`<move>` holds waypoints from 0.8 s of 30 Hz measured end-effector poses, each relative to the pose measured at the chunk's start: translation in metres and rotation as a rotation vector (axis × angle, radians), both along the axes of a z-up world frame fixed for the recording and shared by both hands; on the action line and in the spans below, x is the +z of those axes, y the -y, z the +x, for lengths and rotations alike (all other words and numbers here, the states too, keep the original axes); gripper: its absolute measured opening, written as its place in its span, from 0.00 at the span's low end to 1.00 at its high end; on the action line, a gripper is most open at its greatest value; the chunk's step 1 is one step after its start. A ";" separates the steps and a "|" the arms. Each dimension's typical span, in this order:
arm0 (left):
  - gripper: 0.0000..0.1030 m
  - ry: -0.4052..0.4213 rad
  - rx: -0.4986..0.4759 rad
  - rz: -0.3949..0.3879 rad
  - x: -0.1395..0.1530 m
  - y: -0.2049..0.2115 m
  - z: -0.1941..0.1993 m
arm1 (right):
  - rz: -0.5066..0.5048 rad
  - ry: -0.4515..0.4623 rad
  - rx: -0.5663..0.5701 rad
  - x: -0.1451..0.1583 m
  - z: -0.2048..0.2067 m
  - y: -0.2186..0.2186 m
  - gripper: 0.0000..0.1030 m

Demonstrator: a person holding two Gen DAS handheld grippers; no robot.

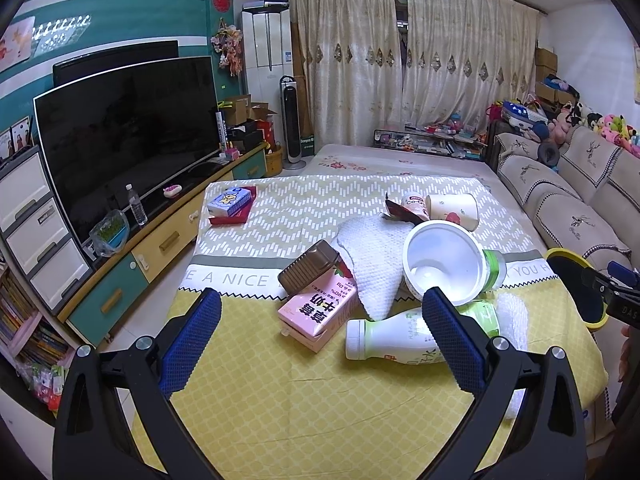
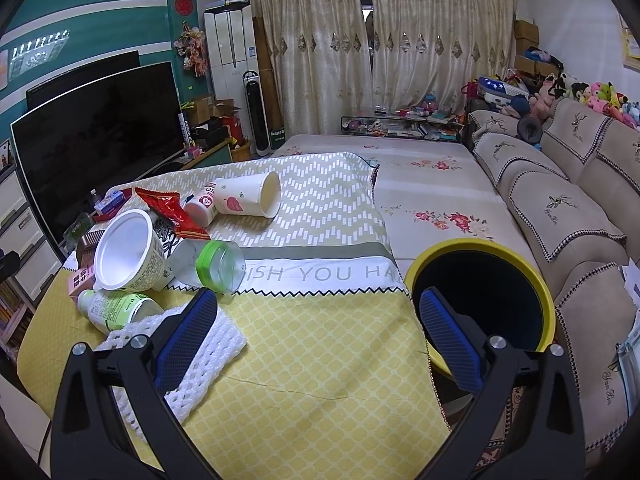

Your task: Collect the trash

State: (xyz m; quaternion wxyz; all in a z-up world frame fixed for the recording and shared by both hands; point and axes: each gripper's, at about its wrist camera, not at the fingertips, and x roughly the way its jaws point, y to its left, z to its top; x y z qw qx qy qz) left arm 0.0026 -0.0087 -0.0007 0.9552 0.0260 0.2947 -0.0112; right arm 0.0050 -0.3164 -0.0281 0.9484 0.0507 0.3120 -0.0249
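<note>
Both claws are held spread wide and nothing is gripped. The trash is heaped on the yellow cloth (image 1: 280,392): a white bottle (image 1: 384,338) lies between the fingers of the left gripper (image 1: 320,328), and a white foam net (image 2: 200,356) lies under the left finger of the right gripper (image 2: 320,332). A yellow-rimmed bin (image 2: 548,300) is seen behind its right finger.

A curved black television (image 1: 128,136) stands on a long yellow-and-teal cabinet (image 1: 160,240) by the left wall, with a clear water bottle (image 1: 136,204) before it. Cream curtains (image 1: 400,60) cover the far wall — a black tower fan (image 1: 294,122) and a white standing air conditioner (image 1: 266,46) stand at their left end. A beige sofa (image 2: 560,208) lines the right side, plush toys (image 2: 600,96) heaped along its back.
</note>
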 end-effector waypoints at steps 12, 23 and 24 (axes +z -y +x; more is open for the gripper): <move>0.96 -0.002 -0.001 0.002 0.000 0.001 0.000 | 0.001 -0.001 0.001 0.000 0.000 0.001 0.94; 0.96 -0.011 0.001 -0.001 -0.004 0.002 0.002 | 0.001 -0.002 0.000 -0.002 0.001 0.000 0.94; 0.96 -0.012 0.001 -0.001 -0.005 0.002 0.002 | 0.001 -0.003 0.001 -0.002 0.001 -0.001 0.94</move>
